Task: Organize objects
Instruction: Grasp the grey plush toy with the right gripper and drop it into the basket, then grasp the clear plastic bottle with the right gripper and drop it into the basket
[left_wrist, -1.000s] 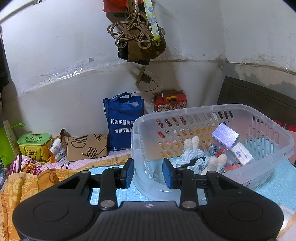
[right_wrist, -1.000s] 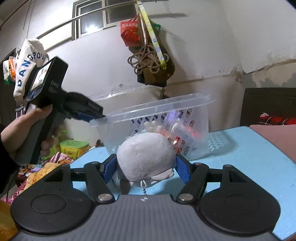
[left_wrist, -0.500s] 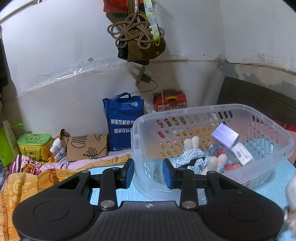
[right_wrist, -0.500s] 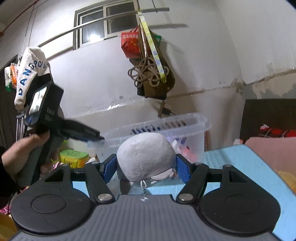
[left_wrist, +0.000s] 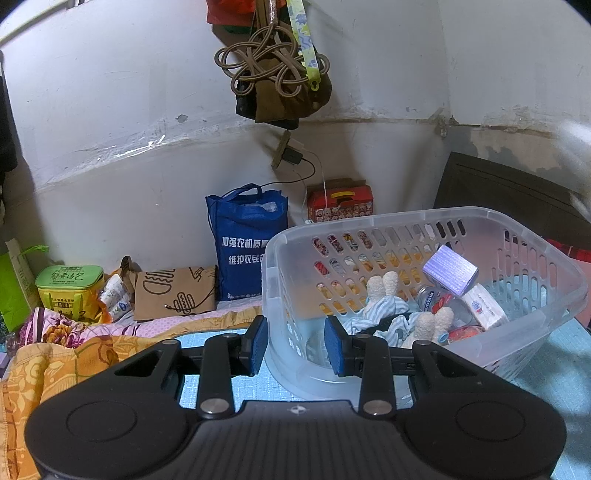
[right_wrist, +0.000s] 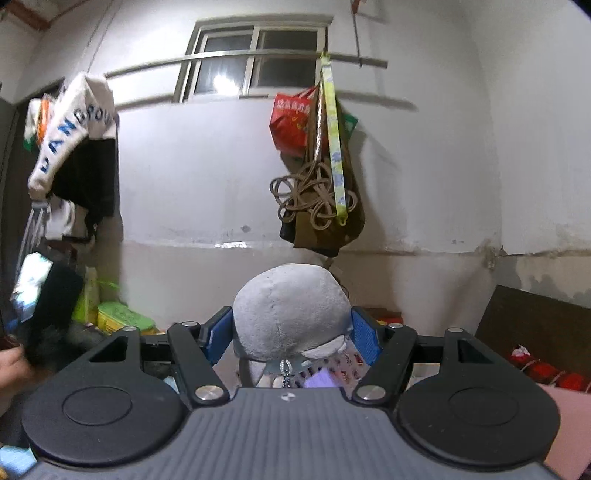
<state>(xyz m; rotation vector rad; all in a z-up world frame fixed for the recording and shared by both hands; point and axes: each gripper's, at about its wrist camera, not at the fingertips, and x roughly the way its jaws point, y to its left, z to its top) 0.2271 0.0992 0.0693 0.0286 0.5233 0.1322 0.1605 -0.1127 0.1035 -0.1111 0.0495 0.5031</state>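
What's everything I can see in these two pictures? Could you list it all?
basket: one, clear plastic, on the blue mat, holding soft toys and small boxes
purple box: one, in the basket
plush toy: one, grey, in the right hand-held gripper
tote bag: one, blue, by the wall
green tin: one, left
red box: one, behind the basket
window: one, high up
left hand-held gripper: black, blue pads astride the basket's rim
right hand-held gripper: black, shut on the plush toy
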